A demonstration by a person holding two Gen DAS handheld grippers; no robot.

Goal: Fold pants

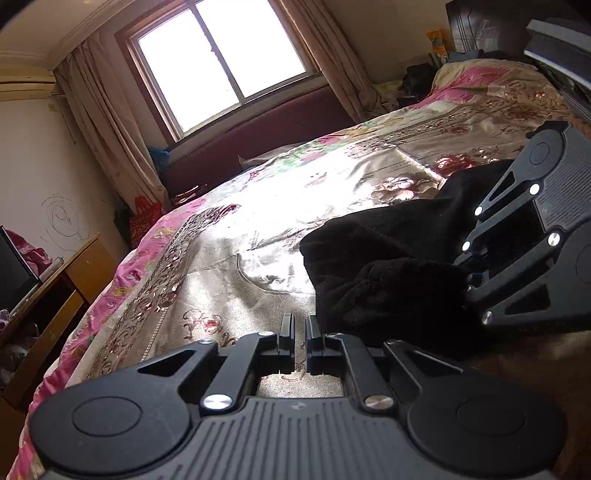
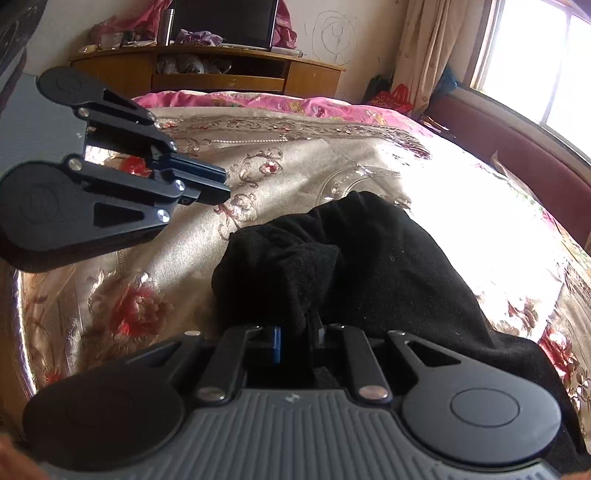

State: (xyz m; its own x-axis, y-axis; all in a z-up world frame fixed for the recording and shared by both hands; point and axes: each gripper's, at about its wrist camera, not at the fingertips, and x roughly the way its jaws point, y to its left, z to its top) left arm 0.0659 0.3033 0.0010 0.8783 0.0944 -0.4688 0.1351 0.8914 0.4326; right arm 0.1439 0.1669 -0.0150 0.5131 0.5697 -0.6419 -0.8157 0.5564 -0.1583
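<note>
From the left wrist view, the left gripper [image 1: 300, 325] hung low over the bedspread [image 1: 229, 236], its two fingers drawn almost together with only a thin slit of daylight between them and nothing caught there; gold cloth showed through the gap. The pants [image 1: 369, 258], black and fuzzy, lay in a rumpled heap on the bedspread just to the right of those fingers, apart from them. At the right edge the right gripper [image 1: 469, 273] reached in sideways, its tips buried in the black fabric. Beyond the bed stood a bright window [image 1: 221, 62] with pale curtains [image 1: 99, 122], and a wooden desk [image 1: 70, 273] sat off to the left. From the right wrist view, the right gripper [image 2: 297, 332] was closed on a fold of the pants [image 2: 369, 266]: black cloth bunched up between the fingers and hid most of them, a blue pad [image 2: 277, 341] showing on the left one. The pants spread from there across the bedspread [image 2: 295, 158], up toward the sunlit patch and down past the gripper's right side. The left gripper [image 2: 221, 184] floated at the upper left, above the bedspread and clear of the pants, its fingers lying close against each other and empty. A wooden shelf [image 2: 221, 70] with a dark screen [image 2: 225, 22] on it stood against the far wall.
</note>
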